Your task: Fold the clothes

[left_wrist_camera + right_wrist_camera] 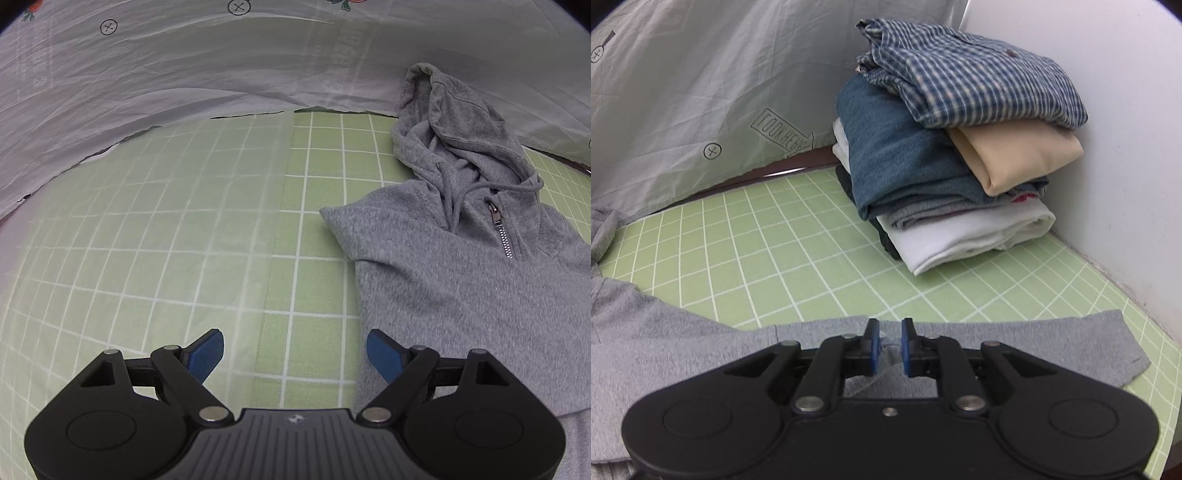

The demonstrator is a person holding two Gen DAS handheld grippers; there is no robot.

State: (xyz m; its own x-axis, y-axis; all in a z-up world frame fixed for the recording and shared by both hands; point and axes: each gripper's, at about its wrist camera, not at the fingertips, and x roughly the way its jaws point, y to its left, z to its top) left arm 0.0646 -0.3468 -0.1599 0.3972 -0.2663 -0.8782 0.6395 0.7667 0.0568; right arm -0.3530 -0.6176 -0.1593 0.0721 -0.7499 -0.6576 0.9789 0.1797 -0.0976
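Note:
A grey zip-neck hoodie (461, 280) lies face up on the green grid mat (317, 229), its hood (454, 122) pointing at the back cloth. My left gripper (295, 350) hangs open over the mat at the hoodie's left edge, with nothing between its blue pads (205, 350). In the right wrist view the hoodie's sleeve (1071, 343) stretches across the mat to the right. My right gripper (888, 343) is shut on a pinch of that grey sleeve fabric, low over the mat.
A stack of folded clothes (945, 155), checked shirt on top, stands in the far right corner against the white wall (1126, 129). A white printed cloth (166, 74) hangs along the back edge. Bare mat (798, 254) lies between the sleeve and the stack.

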